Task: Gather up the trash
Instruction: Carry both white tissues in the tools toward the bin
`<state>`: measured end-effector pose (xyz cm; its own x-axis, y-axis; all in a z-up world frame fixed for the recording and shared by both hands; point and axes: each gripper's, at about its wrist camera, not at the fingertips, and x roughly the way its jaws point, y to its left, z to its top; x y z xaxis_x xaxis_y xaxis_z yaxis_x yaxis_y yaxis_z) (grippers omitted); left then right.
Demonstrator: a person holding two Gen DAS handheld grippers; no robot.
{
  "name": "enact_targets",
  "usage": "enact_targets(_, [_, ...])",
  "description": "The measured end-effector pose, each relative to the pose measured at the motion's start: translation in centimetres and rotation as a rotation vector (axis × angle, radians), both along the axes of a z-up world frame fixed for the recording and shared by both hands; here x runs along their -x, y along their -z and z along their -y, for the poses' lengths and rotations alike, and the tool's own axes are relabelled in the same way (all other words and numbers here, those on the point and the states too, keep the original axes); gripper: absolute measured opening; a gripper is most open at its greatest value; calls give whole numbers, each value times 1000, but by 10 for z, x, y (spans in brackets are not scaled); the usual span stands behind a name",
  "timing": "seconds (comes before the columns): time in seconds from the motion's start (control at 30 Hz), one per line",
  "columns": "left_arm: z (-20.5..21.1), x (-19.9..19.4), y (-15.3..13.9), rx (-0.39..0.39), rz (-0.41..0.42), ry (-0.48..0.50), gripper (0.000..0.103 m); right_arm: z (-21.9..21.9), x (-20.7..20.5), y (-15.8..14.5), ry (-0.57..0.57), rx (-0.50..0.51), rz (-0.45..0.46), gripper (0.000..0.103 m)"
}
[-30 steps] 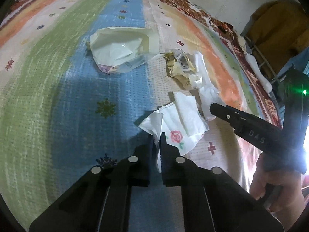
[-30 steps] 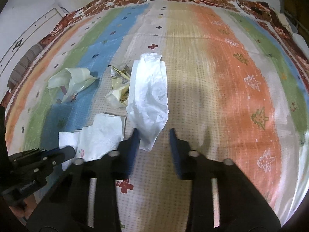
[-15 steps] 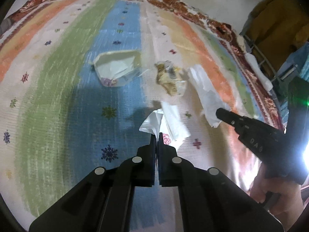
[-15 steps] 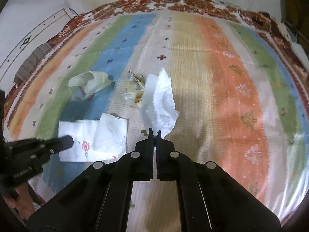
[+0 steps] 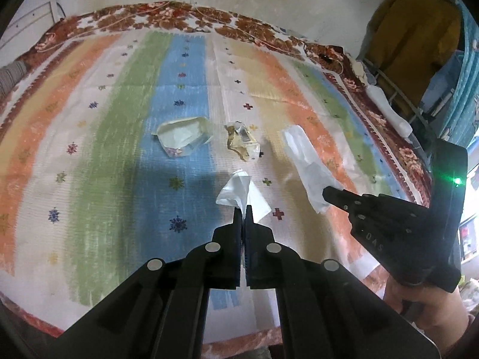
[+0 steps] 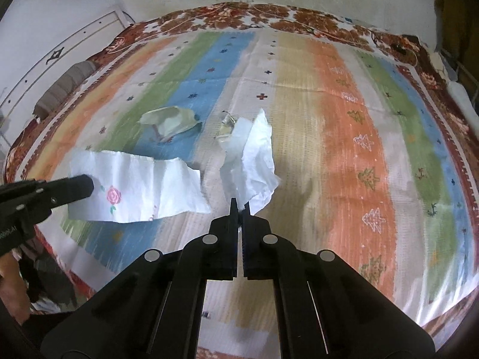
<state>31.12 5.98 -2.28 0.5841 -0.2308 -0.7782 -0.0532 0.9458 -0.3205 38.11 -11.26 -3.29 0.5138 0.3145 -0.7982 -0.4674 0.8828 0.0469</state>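
Trash hung from both grippers above the striped bedspread [image 5: 125,125]. The left gripper [image 5: 243,209] had its jaws closed on a corner of a white napkin [image 6: 140,188] printed with a pink rose, and the sheet dangled clear of the cloth. The right gripper [image 6: 239,205], just beside it, had its jaws clamped on a crumpled white tissue [image 6: 254,155], which also hung free. Two more pieces lay farther off on the bedspread: a pale crumpled plastic bag [image 5: 184,136] on the blue stripe, and near it, apart, a small yellowish wrapper [image 5: 244,145] on the white stripe. A hand [image 5: 431,314] gripped the right gripper's handle at the lower right of the left wrist view.
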Motion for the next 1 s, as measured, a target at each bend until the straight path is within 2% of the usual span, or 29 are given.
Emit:
enact_targets(0.33, [-4,40,-35,30,70,-13,1,11,42,-26,-20,-56,7,1])
enact_targets(0.57, [-5,57,-37,30,63,-41,1,23,64,-34,-19,-75,5,1])
enact_targets(0.7, [-7,70,-39,67,67,-67,1,27,77,-36,-13,-84,-10,1])
enact_targets(1.0, [5,101,-46,65,72,-62,1,34,117,-42,-17,-104,-23,1])
